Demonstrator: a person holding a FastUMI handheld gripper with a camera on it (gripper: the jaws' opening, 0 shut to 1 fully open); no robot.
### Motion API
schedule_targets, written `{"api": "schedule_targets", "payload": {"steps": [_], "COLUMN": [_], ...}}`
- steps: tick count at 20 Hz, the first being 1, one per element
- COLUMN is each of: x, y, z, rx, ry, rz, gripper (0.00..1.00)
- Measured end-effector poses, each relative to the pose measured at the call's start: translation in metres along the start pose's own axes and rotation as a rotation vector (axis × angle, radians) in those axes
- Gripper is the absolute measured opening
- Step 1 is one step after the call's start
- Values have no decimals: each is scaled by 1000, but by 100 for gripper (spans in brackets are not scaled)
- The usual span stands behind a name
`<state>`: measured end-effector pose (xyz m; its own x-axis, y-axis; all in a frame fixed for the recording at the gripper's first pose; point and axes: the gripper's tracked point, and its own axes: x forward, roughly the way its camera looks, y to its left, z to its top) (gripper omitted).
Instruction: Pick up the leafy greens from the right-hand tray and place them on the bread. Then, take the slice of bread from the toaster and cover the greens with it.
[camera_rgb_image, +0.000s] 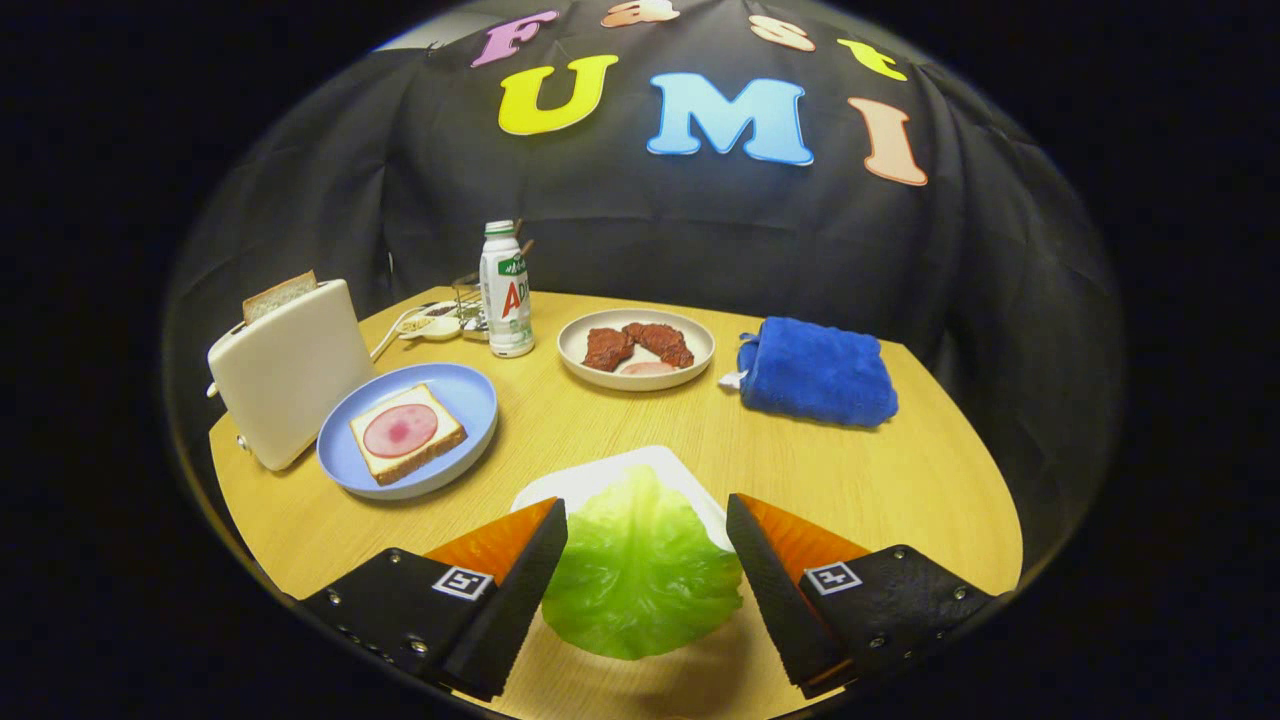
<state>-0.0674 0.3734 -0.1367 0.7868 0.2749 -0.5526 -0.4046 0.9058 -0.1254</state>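
Note:
A green lettuce leaf (640, 580) lies over a white tray (610, 472) on the wooden table, right between my fingers. My gripper (646, 512) is open wide, one finger on each side of the leaf, close to its edges. Whether they touch it I cannot tell. Beyond the left finger, a blue plate (470, 395) carries a bread slice (405, 432) topped with a pink ham round. Left of the plate stands a cream toaster (290, 375) with another bread slice (278, 295) sticking out of its slot.
A white drink bottle (506, 290) stands at the back, with small clutter (440, 322) beside it. A beige plate (598, 372) with brown meat pieces sits mid-table. A folded blue towel (818, 372) lies to the right. The table's rounded edge runs close under the fingers.

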Motion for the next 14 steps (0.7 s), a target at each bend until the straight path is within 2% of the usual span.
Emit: {"api": "schedule_targets", "payload": {"steps": [3, 4, 6, 8, 9, 10, 11, 12, 14], "x": [21, 26, 31, 33, 35, 39, 34, 34, 31], "y": [-8, -10, -7, -3, 2, 6, 6, 6, 10], "z": [-20, -32, -29, -30, -28, -31, -26, -28, -26], "rx": [-52, -53, 43, 62, 38, 69, 48, 20, 38], "ry": [79, 129, 137, 146, 129, 129, 108, 123, 103], "rz": [-69, -73, -24, 1, 30, 29, 21, 17, 33], "gripper": [97, 96, 94, 75, 71, 39, 8, 11, 11]}}
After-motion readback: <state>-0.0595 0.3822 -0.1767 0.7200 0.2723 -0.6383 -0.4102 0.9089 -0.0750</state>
